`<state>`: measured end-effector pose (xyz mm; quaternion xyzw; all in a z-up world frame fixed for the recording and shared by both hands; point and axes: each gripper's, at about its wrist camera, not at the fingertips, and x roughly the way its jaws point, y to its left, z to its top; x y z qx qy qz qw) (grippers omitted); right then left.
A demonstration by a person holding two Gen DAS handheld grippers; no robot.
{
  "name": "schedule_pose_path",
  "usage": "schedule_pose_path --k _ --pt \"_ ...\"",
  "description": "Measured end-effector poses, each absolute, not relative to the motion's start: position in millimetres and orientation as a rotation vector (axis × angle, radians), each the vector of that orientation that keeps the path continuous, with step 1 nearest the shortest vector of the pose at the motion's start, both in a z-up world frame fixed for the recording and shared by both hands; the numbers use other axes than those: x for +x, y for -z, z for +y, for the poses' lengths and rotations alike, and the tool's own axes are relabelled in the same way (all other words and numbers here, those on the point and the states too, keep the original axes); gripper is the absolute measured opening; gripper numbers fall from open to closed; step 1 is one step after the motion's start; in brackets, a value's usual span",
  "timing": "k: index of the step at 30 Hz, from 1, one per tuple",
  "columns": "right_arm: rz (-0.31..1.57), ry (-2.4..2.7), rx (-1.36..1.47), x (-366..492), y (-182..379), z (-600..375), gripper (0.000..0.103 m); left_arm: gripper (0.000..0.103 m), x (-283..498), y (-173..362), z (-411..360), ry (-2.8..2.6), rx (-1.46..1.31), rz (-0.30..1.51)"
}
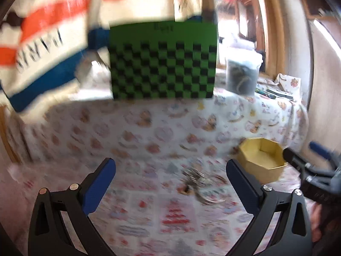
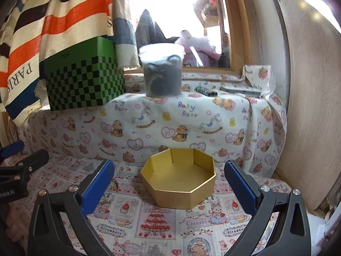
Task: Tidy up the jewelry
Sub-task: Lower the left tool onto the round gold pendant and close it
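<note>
The bear cloth (image 2: 187,108) says "Baby Bear". The flat cloth (image 2: 198,221) below says "CHRISTMAS" and "Strawberry". The striped towel (image 2: 27,70) says "PARIS".

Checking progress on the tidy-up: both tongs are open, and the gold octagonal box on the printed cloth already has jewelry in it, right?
Not quite. The gold octagonal box is empty; the right wrist view shows its bare inside. The jewelry lies in a blurred pile on the printed cloth, seen in the left wrist view. The rest holds: left tongs and right tongs are open.
</note>
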<state>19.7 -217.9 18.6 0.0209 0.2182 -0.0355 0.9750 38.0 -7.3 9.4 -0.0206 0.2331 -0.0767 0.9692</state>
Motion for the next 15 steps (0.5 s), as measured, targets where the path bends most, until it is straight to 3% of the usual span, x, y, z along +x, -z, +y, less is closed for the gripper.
schedule_pose_path --k 3,4,8,10,11,13,15 --pt "0.466 0.082 0.092 22.3 -16.9 -230.8 0.103 0.101 61.0 -10.3 -10.0 0.207 -0.127 0.633" --pt "0.468 0.104 0.100 23.1 -16.8 -234.7 0.103 0.092 67.7 -9.9 -14.2 0.216 -0.121 0.677" --pt "0.483 0.112 0.117 26.8 -17.1 -242.1 0.103 0.073 81.8 -2.8 -32.5 0.185 -0.050 0.777" --pt "0.494 0.091 0.136 27.8 -17.0 -243.7 0.103 0.054 86.9 3.8 -36.2 0.211 -0.066 0.809" --pt "0.499 0.081 0.140 28.4 -16.7 -243.2 0.103 0.050 90.5 7.2 -36.4 0.219 -0.079 0.818" --pt "0.503 0.069 0.125 28.8 -16.4 -239.7 0.103 0.030 100.6 16.3 -35.1 0.192 -0.095 0.842" --pt "0.497 0.068 0.108 27.9 -17.0 -236.6 0.103 0.025 110.4 26.5 -34.4 0.168 -0.097 0.868"
